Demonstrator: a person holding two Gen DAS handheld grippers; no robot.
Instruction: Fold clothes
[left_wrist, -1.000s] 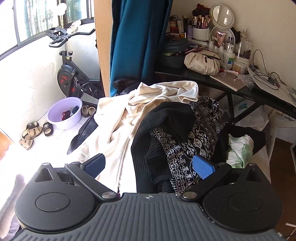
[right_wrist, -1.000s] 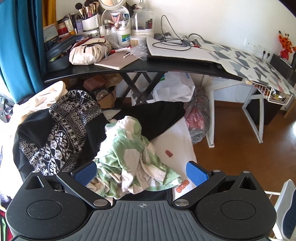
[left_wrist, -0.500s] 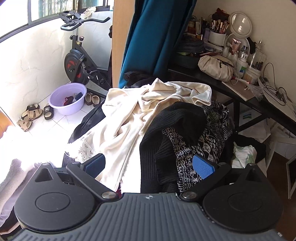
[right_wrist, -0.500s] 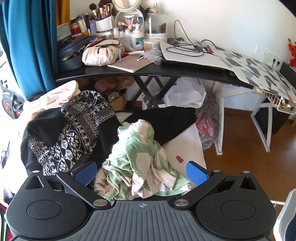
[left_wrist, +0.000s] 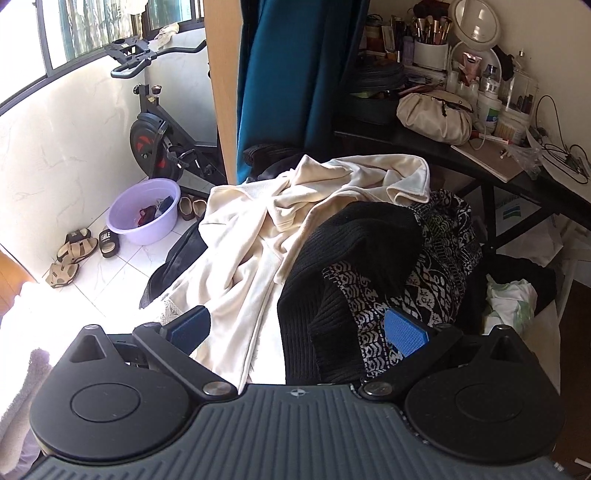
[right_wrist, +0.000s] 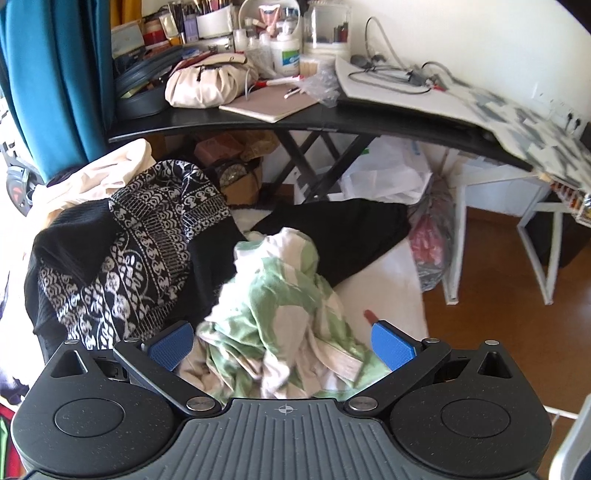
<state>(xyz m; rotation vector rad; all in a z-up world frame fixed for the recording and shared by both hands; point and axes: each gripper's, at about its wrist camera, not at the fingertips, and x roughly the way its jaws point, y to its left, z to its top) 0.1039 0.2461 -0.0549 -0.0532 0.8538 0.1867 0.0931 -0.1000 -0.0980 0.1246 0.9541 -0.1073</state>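
Note:
A heap of clothes lies on a white surface. In the left wrist view a cream garment (left_wrist: 280, 225) spreads at the left, with a black ribbed knit (left_wrist: 354, 258) and a black-and-white patterned cloth (left_wrist: 439, 254) beside it. My left gripper (left_wrist: 297, 328) is open above the cream garment and the black knit, holding nothing. In the right wrist view a crumpled green-and-white garment (right_wrist: 280, 295) sits just ahead of my open right gripper (right_wrist: 282, 345). The patterned cloth (right_wrist: 147, 236) lies to its left and a black garment (right_wrist: 343, 232) behind it.
A cluttered black desk (right_wrist: 295, 122) with a cream bag (right_wrist: 207, 83), bottles and cables stands behind the heap. A teal curtain (left_wrist: 295, 74) hangs at the back. An exercise bike (left_wrist: 162, 147), a purple basin (left_wrist: 147, 210) and sandals (left_wrist: 74, 247) stand on the tiled floor at left. Plastic bags (right_wrist: 432, 236) lie under the desk.
Both grippers have moved in closer to the heap and stayed open. The left view has swung left, showing more of the cream garment. The green-and-white garment now fills more of the right view.

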